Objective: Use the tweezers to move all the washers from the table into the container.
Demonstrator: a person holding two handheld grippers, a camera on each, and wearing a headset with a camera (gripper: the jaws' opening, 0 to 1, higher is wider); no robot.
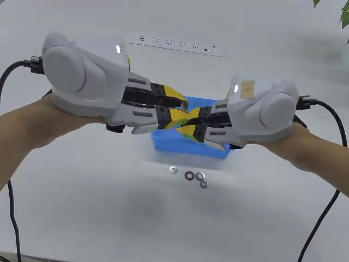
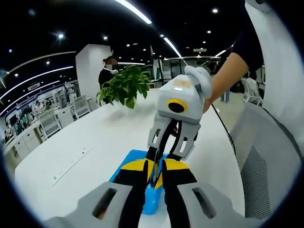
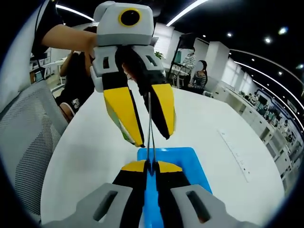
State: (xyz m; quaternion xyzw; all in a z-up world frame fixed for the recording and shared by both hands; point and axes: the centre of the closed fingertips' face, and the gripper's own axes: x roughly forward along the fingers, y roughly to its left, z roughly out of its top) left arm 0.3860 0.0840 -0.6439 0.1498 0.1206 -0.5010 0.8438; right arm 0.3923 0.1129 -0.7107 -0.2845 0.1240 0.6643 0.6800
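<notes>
The left tongs [image 2: 155,167] reach in from the left and meet the other pair nose to nose above the blue container [image 1: 163,143]. This looks like a mid-air handover or re-seating of the tool, probably done there so that a slip would fall into or beside the box. In the left gripper view the jaws are drawn to a narrow slit with something thin in it. In the right gripper view the same jaws stand a little apart on either side of the tweezers [image 3: 150,128], so I cannot tell whether they press or merely flank it.

Just in front of the container lie four washers [image 1: 189,176], loosely clustered on the white worktop [image 1: 109,207]. None has been lifted yet, so the moving proper seems not to have begun.

The right tongs [image 3: 152,167] come in from the right and are clamped on the tweezers' near end, which likely steadies the tool while the other side takes its grip.

The tweezers' tips are lost among the yellow pads, the container's inside is covered by both tongs, and the head view does not resolve the tweezers at all.
</notes>
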